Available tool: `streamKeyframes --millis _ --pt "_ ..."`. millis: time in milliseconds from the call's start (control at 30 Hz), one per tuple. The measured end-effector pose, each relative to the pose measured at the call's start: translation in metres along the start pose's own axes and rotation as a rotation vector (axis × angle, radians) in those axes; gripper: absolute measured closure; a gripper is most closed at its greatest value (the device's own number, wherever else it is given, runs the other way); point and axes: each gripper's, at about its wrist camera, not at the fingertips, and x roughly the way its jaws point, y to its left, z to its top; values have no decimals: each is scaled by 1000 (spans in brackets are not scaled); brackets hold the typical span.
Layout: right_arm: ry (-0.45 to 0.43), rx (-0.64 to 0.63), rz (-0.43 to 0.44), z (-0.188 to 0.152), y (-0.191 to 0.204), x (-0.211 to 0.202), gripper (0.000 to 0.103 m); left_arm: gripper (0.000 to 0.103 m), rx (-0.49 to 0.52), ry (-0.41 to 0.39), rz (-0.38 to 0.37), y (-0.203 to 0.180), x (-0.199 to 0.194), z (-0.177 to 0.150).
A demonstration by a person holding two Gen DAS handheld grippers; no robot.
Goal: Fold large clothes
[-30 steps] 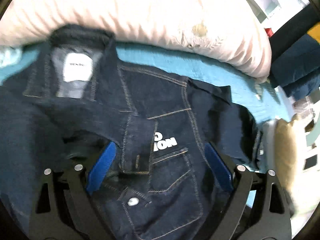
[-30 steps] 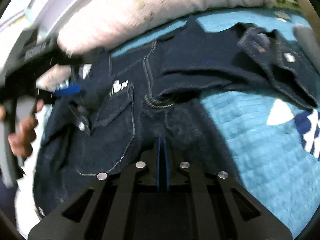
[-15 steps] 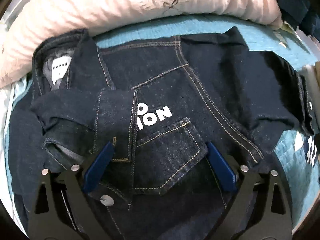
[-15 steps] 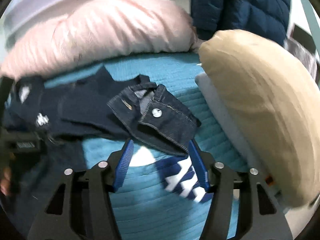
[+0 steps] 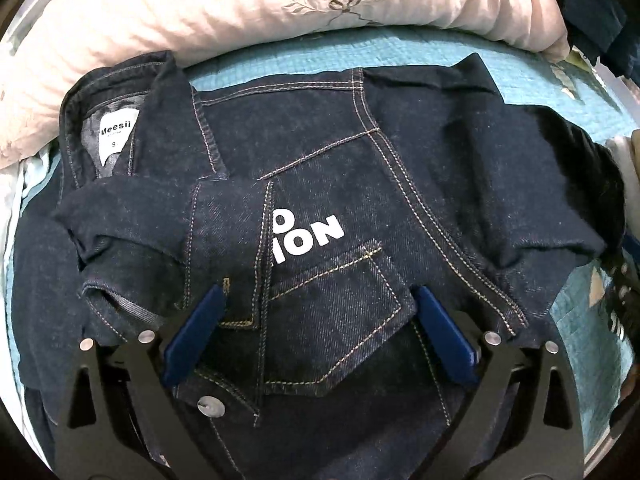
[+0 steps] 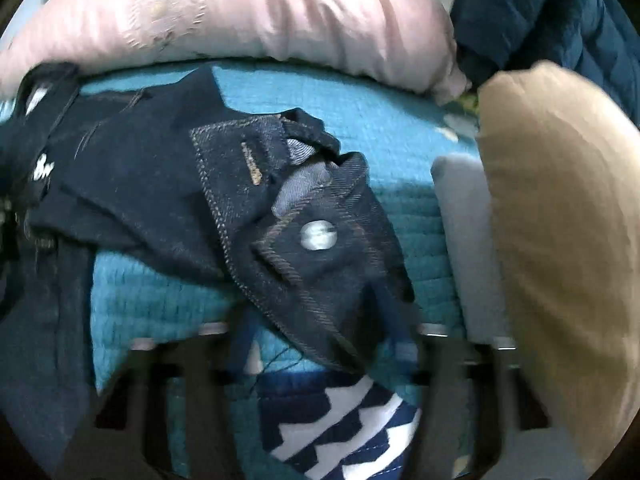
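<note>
While the denim jacket [image 5: 360,184] lies spread across the blue bed cover [image 5: 520,68], its collar and label toward the pink pillow [image 5: 240,4], the coming move looks to turn on the loose right sleeve. Starting at the left, one sleeve already lies folded in across the chest, its cuff [image 5: 224,300] just ahead of the left gripper [image 5: 316,320]. That gripper's jaws stand wide over the chest pocket and pinch nothing. Further right, the other sleeve runs outward from the body, its long axis stretching away toward the tan pillow [image 6: 560,240]. Its buttoned cuff [image 6: 316,236] lies directly ahead of the right gripper [image 6: 320,344], which is blurred. Those jaws are closing, with the cuff's hem between them, though I cannot tell whether they press on it yet. Of the two hands, the right is much nearer this cuff, so carrying the sleeve back across the chest seems its job.
</note>
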Motion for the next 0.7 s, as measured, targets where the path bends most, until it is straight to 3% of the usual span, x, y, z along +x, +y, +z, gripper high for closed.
streamKeyframes --millis 33,133,267,400,533,600,700 --pt "1 23 25 3 -3 -4 88 6 -2 1 -7 1 -1 0" --pt "7 78 84 12 -11 -17 95 6 2 1 -26 4 -1 1" --pt "65 121 137 17 -20 -24 95 6 11 2 -53 7 -5 -1" --pt "100 79 99 17 -23 -23 95 6 6 -9 -66 8 -7 -3" --pt "94 105 105 10 -32 -29 97 6 -28 -13 -107 4 -10 3" --pt "71 120 108 12 -36 -35 100 6 -10 -7 -85 -1 -8 3" --pt "16 186 188 22 -37 -51 100 6 40 -19 -55 -8 -11 -2"
